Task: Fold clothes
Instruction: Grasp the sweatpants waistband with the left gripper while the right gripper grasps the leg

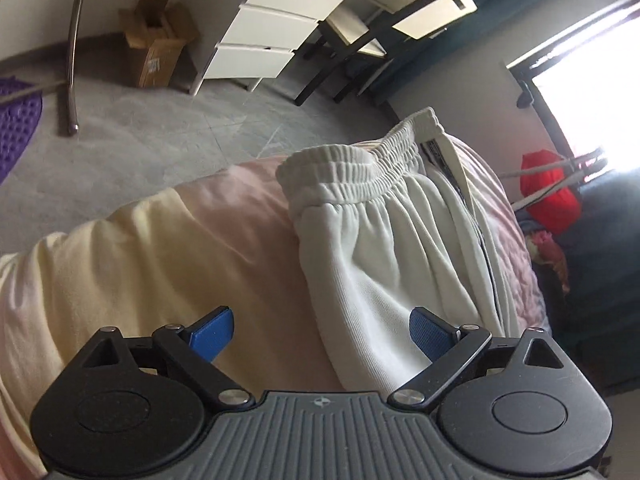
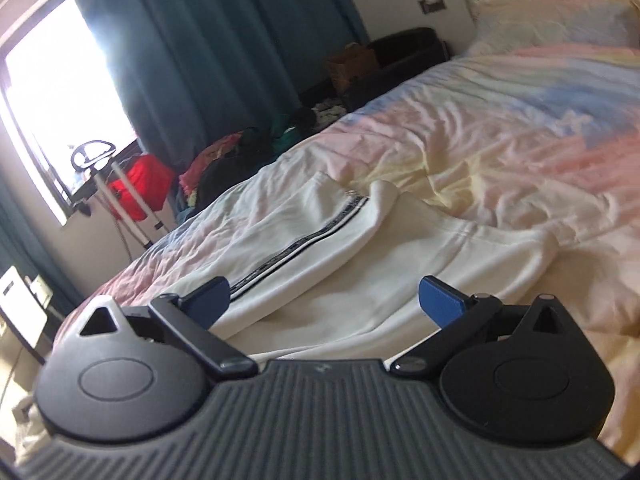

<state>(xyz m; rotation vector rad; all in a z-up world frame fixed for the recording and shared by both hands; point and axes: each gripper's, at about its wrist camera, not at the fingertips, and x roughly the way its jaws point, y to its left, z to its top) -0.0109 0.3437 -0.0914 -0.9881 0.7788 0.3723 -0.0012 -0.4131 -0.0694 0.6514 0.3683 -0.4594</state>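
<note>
White trousers (image 1: 384, 248) with an elastic waistband (image 1: 352, 172) and a dark side stripe lie on the pastel bedspread (image 1: 160, 248). In the left wrist view my left gripper (image 1: 322, 330) is open and empty, hovering just above the trousers' left edge, waistband ahead. In the right wrist view the trousers (image 2: 344, 248) stretch away with the dark side stripe (image 2: 304, 240) on the left. My right gripper (image 2: 324, 300) is open and empty, low over the near part of the white cloth.
The bed's edge drops to grey floor (image 1: 160, 136). Beyond it stand a white drawer unit (image 1: 276, 28), a cardboard box (image 1: 156, 48) and a chair (image 1: 384, 36). A red bag (image 2: 140, 184) and piled clothes (image 2: 240, 152) lie by the window. Pillows (image 2: 560, 16) lie at the bed's head.
</note>
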